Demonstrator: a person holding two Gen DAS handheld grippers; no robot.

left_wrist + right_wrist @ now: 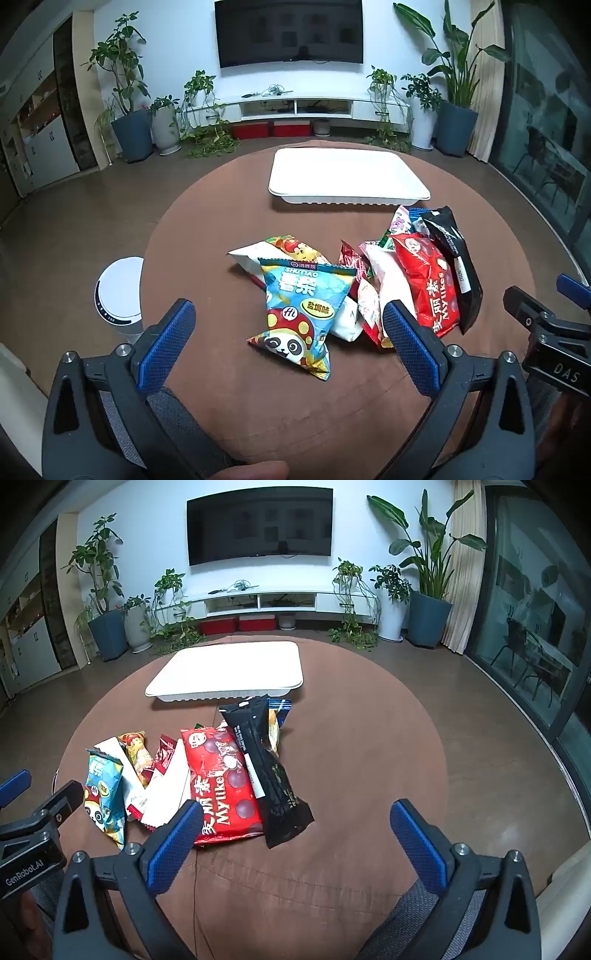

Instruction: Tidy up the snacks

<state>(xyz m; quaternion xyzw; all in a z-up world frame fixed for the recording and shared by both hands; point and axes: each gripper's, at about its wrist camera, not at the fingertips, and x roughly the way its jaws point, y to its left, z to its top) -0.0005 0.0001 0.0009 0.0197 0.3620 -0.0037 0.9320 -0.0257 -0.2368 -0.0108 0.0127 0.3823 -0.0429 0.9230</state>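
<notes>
Now | your left claw and right claw both spread, empty | blue packet reads "SHUTIAO", red bag "Mylikes", heaped on counter near white tray

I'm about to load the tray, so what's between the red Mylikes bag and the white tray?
In the right wrist view, the black packet's far end and a blue-striped wrapper lie between the Mylikes bag and white tray.

One white tray sat at upper centre. Below it lay a heap of snack packets: one blue, one red, one black, several more overlapping, exact total unclear. Two grippers showed at the bottom.
</notes>
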